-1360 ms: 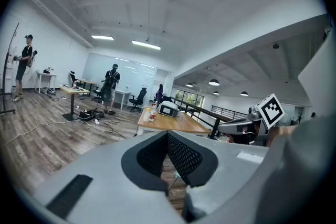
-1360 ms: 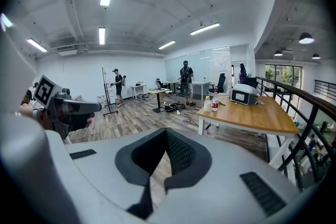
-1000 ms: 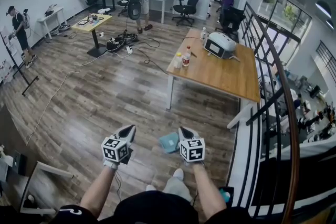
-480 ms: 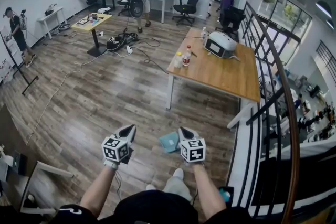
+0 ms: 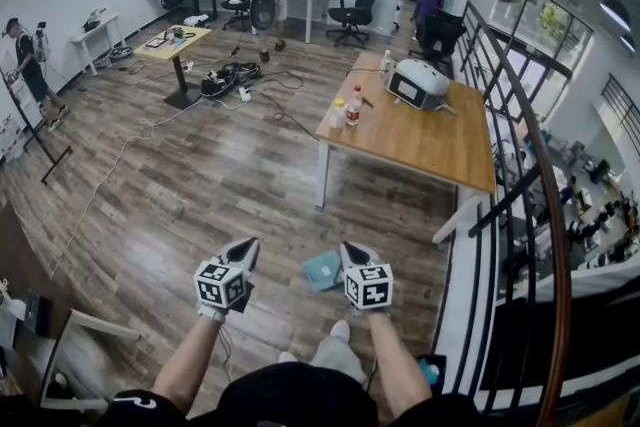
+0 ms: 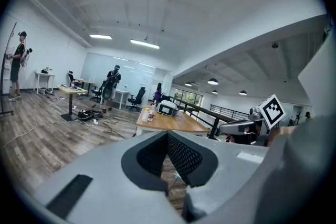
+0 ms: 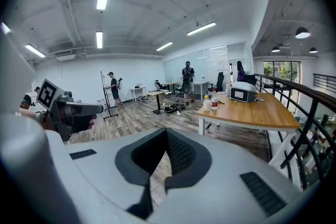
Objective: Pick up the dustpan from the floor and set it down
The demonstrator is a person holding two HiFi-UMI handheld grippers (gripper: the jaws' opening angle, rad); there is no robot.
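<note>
The person's shoes are at 6 o'clock in the head view. Just above them the left gripper and right gripper are held level, side by side and well above the floor. Each gripper's own view shows its fingers pressed together at the tips with nothing between them, and the right pair looks the same.

The teal dustpan lies flat on the floor between the two grippers. It is at 3 o'clock from the left one, and its right edge is hidden behind the right one. Neither gripper touches it.

Farther out at 1 o'clock is a wooden surface carrying bottles and a white appliance. A railing runs along 3 o'clock, and a tangle of cables lies at 11 o'clock.

I see three likely ways this could go wrong:
- **Closed fingers:** if the fingers come down without spreading first, they would only push the dustpan.
- **Sliding pan:** it lies low and flat on smooth boards, so a shallow pinch on its thin edge could send it sliding off or let it tip out on the lift.
- **Hidden edge:** reaching for the edge behind the right gripper risks a misjudged grasp.
</note>
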